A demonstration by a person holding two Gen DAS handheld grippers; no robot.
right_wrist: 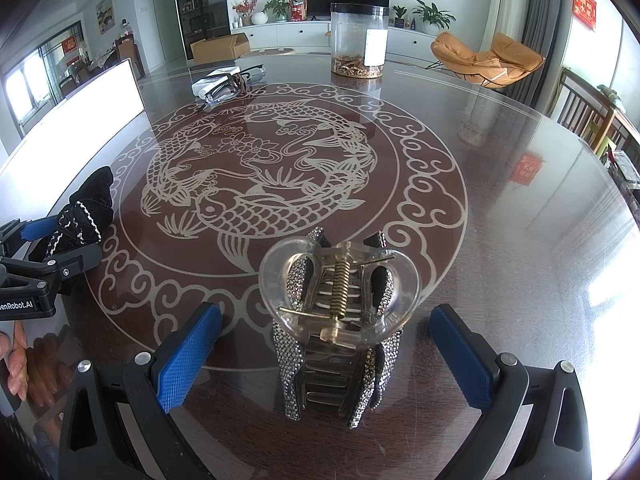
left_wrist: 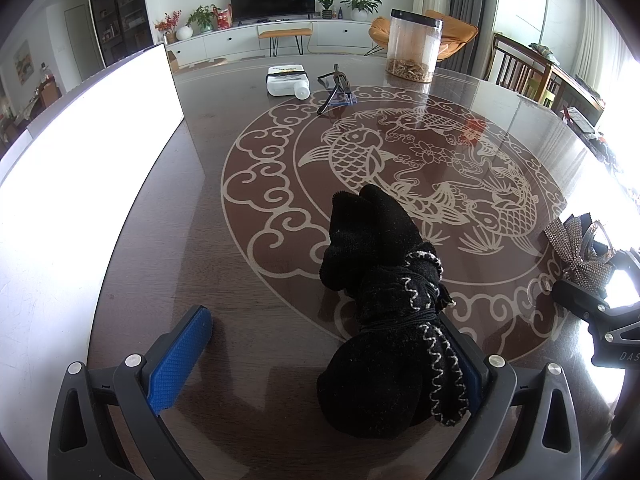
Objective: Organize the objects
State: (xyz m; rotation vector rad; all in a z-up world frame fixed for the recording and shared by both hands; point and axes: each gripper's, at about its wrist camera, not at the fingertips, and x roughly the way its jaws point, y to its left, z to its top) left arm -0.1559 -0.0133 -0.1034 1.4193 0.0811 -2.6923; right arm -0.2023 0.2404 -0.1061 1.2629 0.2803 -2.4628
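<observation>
Two grippers are working at the near edge of the surface (right_wrist: 500, 168). Left gripper (left_wrist: 336, 364) is standing wide around a black sock bundle (left_wrist: 392, 320), which is leaning on its right finger, probably not clamped. Right gripper (right_wrist: 326, 356) is gaping wide around a hair claw (right_wrist: 340, 320), touching neither finger. Both are lining up grasps; next, each needs closing squarely. Jar (right_wrist: 359, 40) and glasses (right_wrist: 230, 82) are sitting far off.

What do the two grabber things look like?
Both look alike. The left gripper and the right gripper each have dark grey, curved frames with triangular cut-outs and round silver screws. Their jaws carry bright blue pads with a bumpy, dotted texture. White lettering shows on the side of each gripper's dark body.
</observation>
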